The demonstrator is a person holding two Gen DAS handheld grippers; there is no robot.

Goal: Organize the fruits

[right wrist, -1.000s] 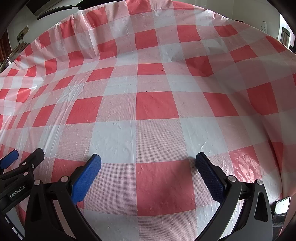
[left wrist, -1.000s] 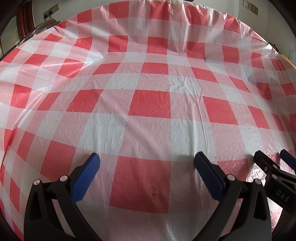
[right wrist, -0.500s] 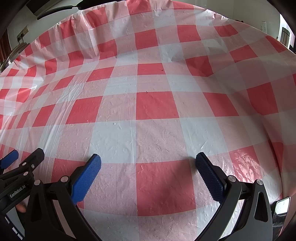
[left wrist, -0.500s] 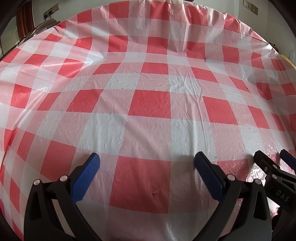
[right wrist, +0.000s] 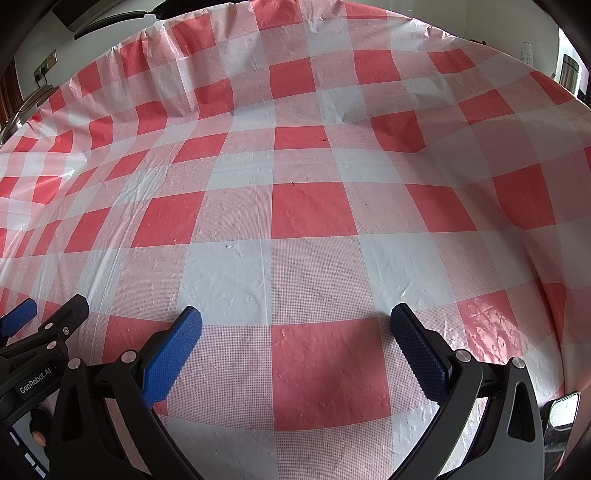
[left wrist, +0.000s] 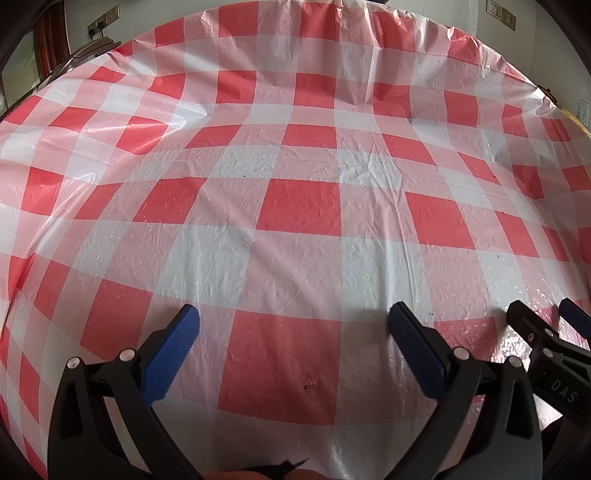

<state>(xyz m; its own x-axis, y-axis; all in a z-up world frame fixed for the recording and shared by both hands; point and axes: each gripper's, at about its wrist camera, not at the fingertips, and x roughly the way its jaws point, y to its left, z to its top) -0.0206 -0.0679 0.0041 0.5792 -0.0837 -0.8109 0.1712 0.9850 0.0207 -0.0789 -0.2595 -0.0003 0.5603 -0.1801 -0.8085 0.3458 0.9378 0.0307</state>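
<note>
Covering the table, a wrinkled red-and-white checked plastic cloth point(left wrist: 295, 206) reaches pale walls point(left wrist: 461, 14).

Red-and-white checked plastic tablecloth point(left wrist: 295, 229), wrinkled, a few dark specks on it. Wall socket point(left wrist: 498, 14) on white wall behind, another outlet plate point(left wrist: 103, 20) at left. Grey bin point(right wrist: 569, 72) at far right, past the table edge.
</note>
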